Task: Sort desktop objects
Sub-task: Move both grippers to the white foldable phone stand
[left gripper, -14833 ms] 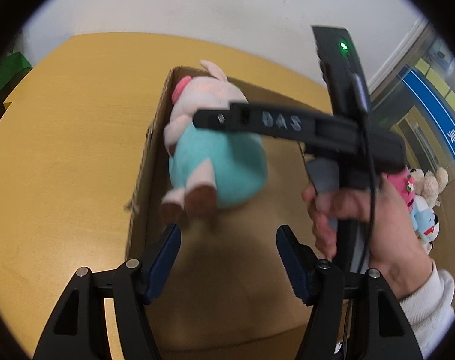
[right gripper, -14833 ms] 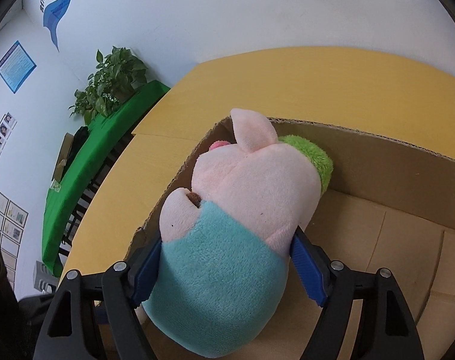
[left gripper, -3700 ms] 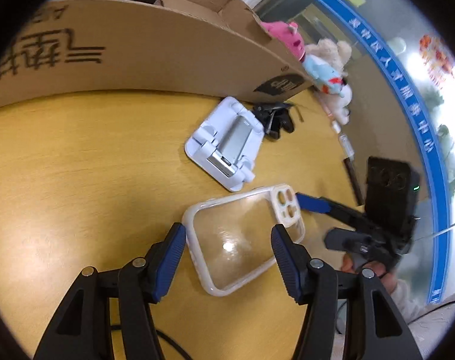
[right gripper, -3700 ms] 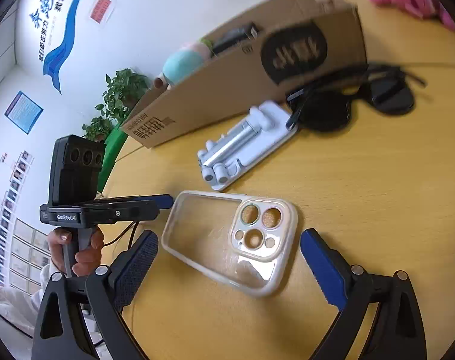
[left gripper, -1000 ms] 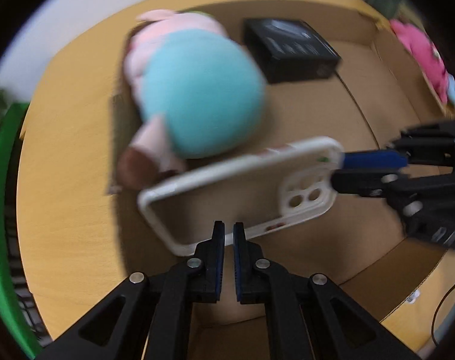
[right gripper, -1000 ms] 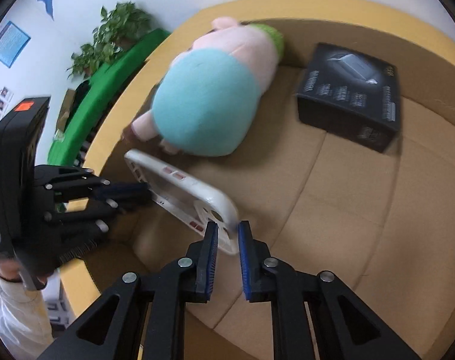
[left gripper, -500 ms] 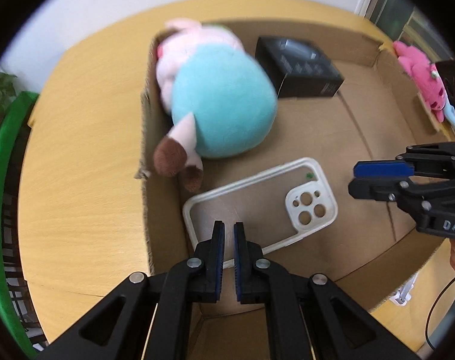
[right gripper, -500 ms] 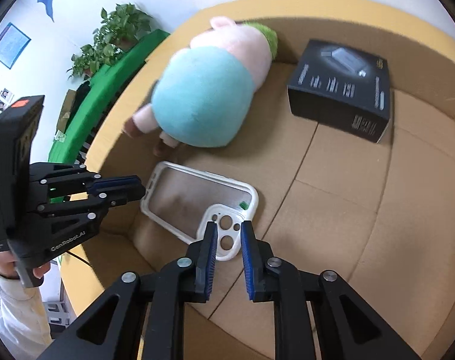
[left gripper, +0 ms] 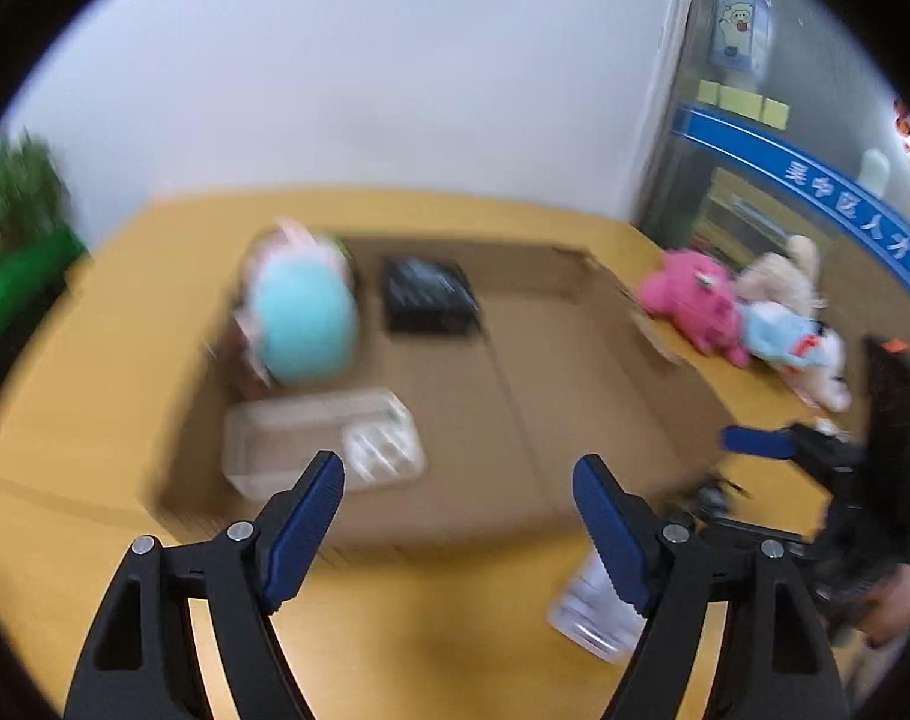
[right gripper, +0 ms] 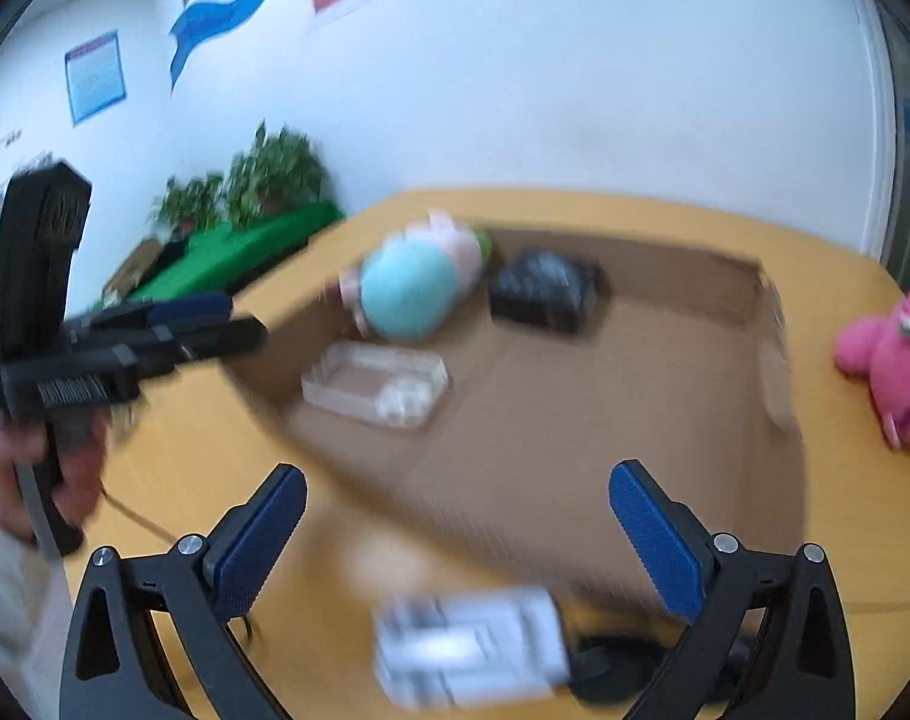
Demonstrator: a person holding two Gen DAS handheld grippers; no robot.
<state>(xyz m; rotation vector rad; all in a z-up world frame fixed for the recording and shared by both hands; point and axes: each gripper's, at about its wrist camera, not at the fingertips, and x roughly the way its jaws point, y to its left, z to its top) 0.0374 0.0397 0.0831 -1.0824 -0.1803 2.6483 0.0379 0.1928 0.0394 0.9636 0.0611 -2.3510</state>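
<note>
Both claws, left [left gripper: 458, 516] and right [right gripper: 455, 531], gape above the box [right gripper: 605, 408].

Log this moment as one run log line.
left hand-held gripper open | right hand-held gripper open | phone case in cardboard box | phone stand outside

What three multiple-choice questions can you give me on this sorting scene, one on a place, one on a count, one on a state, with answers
1. Where does the clear phone case lie?
A. inside the cardboard box
B. on the bare table
C. on the pink plush

2. How many things lie inside the box?
A. one
B. three
C. five

3. How does the right hand-held gripper stand?
A. shut on the case
B. shut on nothing
C. open, holding nothing

Answers:
1. A, the case rests on the box floor beside the teal plush.
2. B, only the plush, the case and the black box show there.
3. C, its blue pads stand wide apart with nothing between.
</note>
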